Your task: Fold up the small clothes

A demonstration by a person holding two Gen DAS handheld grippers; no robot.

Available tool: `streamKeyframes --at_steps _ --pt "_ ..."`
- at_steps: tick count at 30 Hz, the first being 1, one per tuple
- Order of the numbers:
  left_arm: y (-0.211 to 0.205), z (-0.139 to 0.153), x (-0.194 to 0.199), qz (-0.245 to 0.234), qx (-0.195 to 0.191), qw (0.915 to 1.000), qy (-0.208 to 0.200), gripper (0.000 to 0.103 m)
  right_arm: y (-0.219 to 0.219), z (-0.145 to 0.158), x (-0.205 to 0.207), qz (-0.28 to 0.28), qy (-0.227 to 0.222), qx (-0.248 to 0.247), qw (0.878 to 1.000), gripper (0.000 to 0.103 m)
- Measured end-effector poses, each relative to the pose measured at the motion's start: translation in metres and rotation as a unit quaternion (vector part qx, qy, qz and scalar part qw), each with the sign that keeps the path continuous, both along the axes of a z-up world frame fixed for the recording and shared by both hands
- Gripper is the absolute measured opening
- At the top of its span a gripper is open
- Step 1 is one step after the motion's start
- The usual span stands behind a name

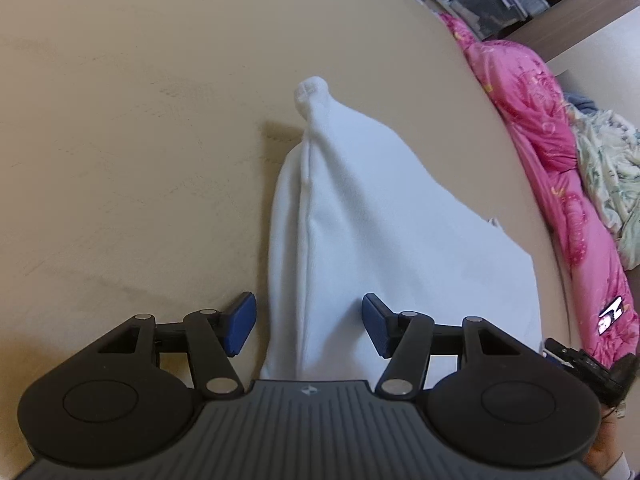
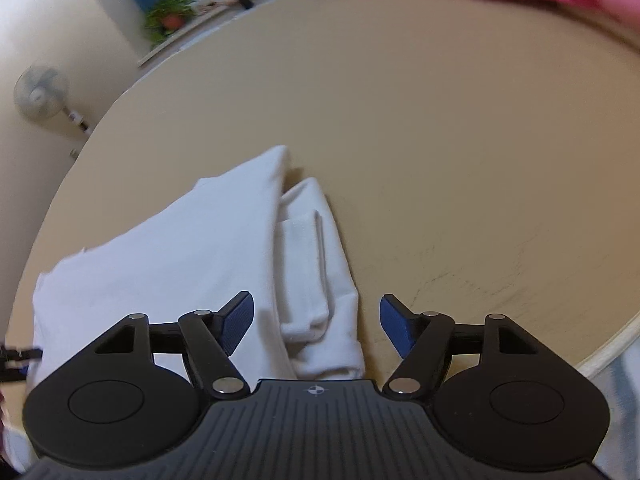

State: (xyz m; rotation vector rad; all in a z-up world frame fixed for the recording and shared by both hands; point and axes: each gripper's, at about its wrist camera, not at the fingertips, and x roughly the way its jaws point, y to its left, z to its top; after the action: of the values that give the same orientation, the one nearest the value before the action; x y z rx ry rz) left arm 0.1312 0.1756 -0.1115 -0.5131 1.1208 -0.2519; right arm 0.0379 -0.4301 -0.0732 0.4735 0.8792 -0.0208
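Observation:
A small white garment [image 1: 360, 240] lies folded on a beige table [image 1: 120, 140], tapering to a knotted tip at its far end. My left gripper [image 1: 308, 326] hovers over its near left edge, blue pads wide apart and not touching the cloth. In the right wrist view the same white garment [image 2: 200, 248] shows a folded layer and a narrow band [image 2: 308, 264] along its right edge. My right gripper [image 2: 316, 326] stands open above that edge, nothing pinched between its pads.
A pink quilt [image 1: 540, 140] and a pale patterned cloth [image 1: 608, 184] are heaped beyond the table's right rim. The other gripper's black tip [image 1: 588, 364] shows at the lower right. A fan [image 2: 40, 92] and a potted plant [image 2: 170, 16] stand off the table.

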Motion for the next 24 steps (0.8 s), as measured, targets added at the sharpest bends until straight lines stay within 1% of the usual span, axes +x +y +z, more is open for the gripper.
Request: streamKeyframes --at_steps 2,4,5,6,7,8,9,10,11,12,13,15,16,17,19,21,22,24 --pt "0.000 -0.004 0.004 0.003 -0.010 0.9999 -0.009 0.063 -0.001 -0.009 0.008 -0.004 0.011 0.022 1.000 0.073" --pt "-0.003 -0.005 0.007 0.006 -0.013 0.9997 -0.019 0.062 0.000 -0.017 0.012 -0.002 0.024 0.031 0.999 0.074" --pt "-0.006 -0.005 0.007 0.006 -0.006 0.9997 -0.025 0.055 0.002 -0.020 0.014 0.001 0.026 0.026 0.999 0.077" --pt "-0.010 -0.005 0.008 0.006 0.005 0.9995 -0.030 0.036 0.005 -0.020 0.016 0.004 0.026 0.018 1.000 0.077" --pt "-0.013 -0.003 0.007 0.004 0.015 0.9993 -0.034 0.027 0.010 -0.020 0.017 0.008 0.023 0.007 1.000 0.077" --pt "-0.017 -0.002 0.008 -0.001 0.012 0.9993 -0.036 0.013 0.013 -0.019 0.018 0.012 0.020 0.000 1.000 0.076" --pt "-0.019 -0.001 0.008 -0.006 0.012 0.9991 -0.039 0.012 0.015 -0.018 0.019 0.017 0.018 -0.004 1.000 0.063" --pt "-0.022 0.004 0.007 -0.013 0.024 0.9986 -0.047 0.011 0.019 -0.017 0.020 0.024 0.013 -0.007 1.000 0.050" --pt "-0.026 0.008 0.006 -0.022 0.039 0.9975 -0.054 0.010 0.022 -0.017 0.021 0.031 0.009 -0.003 0.999 0.028" --pt "-0.027 0.013 0.006 -0.028 0.049 0.9965 -0.061 0.010 0.023 -0.017 0.023 0.034 0.007 0.003 0.999 0.024" --pt "-0.024 0.021 0.005 -0.029 0.049 0.9960 -0.068 0.010 0.026 -0.015 0.024 0.033 0.003 0.002 0.999 0.023" --pt "-0.012 0.039 0.003 -0.016 0.030 0.9956 -0.088 0.007 0.032 -0.011 0.025 0.032 -0.003 -0.003 0.999 0.022" --pt "-0.005 0.048 0.001 -0.010 0.028 0.9948 -0.098 0.007 0.035 -0.009 0.026 0.031 -0.008 -0.001 0.999 0.022" --pt "0.001 0.055 -0.002 -0.006 0.032 0.9941 -0.104 0.007 0.039 -0.005 0.027 0.032 -0.018 0.005 0.999 0.021" --pt "0.015 0.069 -0.007 0.008 0.065 0.9913 -0.114 0.007 0.049 0.000 0.032 0.044 -0.042 0.028 0.998 0.020" --pt "0.034 0.080 -0.012 0.024 0.072 0.9899 -0.119 0.007 0.062 0.006 0.035 0.072 -0.064 0.054 0.994 0.020" --pt "0.040 0.082 -0.012 0.025 0.074 0.9900 -0.117 0.007 0.071 0.007 0.036 0.082 -0.066 0.059 0.993 0.020" --pt "0.046 0.085 -0.013 0.018 0.089 0.9902 -0.106 0.011 0.087 0.006 0.037 0.091 -0.051 0.041 0.994 0.020"
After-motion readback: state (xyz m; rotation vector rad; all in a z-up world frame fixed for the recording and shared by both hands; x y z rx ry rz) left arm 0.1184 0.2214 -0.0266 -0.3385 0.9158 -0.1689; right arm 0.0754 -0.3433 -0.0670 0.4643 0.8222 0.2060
